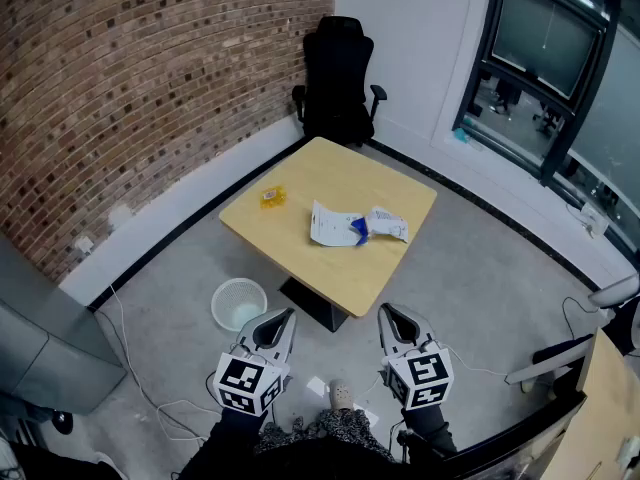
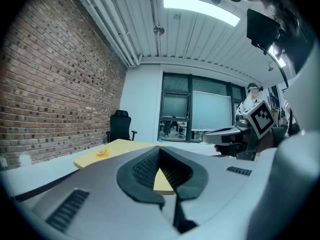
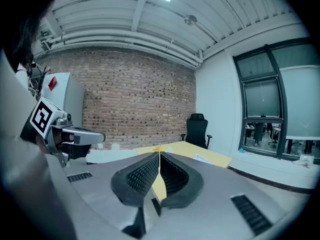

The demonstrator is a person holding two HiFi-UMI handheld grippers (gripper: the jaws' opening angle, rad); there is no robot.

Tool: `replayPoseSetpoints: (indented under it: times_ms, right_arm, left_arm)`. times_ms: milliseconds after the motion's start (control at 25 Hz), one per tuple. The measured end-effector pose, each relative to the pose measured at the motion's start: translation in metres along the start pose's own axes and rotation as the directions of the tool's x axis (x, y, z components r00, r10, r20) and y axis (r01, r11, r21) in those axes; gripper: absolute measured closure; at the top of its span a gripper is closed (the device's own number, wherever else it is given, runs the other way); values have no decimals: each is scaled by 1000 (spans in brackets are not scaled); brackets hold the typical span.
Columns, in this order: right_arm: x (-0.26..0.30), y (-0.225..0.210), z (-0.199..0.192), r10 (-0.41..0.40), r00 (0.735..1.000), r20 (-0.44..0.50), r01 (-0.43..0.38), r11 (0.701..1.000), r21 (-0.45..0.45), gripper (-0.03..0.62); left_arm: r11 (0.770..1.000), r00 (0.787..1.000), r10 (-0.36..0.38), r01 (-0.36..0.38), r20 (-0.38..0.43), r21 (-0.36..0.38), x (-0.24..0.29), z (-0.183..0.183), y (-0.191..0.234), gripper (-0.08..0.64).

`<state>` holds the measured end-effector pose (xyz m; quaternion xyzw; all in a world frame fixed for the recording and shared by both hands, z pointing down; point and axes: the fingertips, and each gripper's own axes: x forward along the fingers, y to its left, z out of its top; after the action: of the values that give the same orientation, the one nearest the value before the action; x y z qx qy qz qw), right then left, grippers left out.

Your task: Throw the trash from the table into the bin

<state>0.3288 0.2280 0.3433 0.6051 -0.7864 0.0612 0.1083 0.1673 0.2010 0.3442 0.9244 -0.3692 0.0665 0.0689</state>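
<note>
On the light wooden table lie a small yellow wrapper, a white sheet of paper and a crumpled white and blue wrapper. A white mesh bin stands on the floor at the table's near left corner. Both grippers hang low in front of me, short of the table. My left gripper is shut with nothing in it, its tip above the floor next to the bin. My right gripper is shut and empty too. The left gripper view shows the yellow wrapper far off on the table.
A black office chair stands behind the table by the brick wall. Cables trail over the grey floor at the left. A grey cabinet stands near left, and dark windows line the right wall.
</note>
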Motion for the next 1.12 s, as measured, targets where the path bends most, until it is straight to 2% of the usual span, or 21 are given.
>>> replayPoseSetpoints:
  times_ms: [280,560,800,1120]
  right_arm:
    - [33,-47,-1,14,1000,-14,-14,1000,3,580]
    - [71,-88,3,73,997,-16,-73,997,9,580]
    - [95,-122,9,92,996,-10,-91,996,14,580]
    - [121,-139,6,141,990,-12,-141,990,3,580]
  left_arm:
    - [1000,1000,17,-17,5,1,49,10,3,561]
    - [999,999,52,-52,6,9,96,22,8,561]
    - [996,996,92,-92,-2,-4,130,24,14,561]
    - [989,989,147,-147,-6,-1,151,26,25,561]
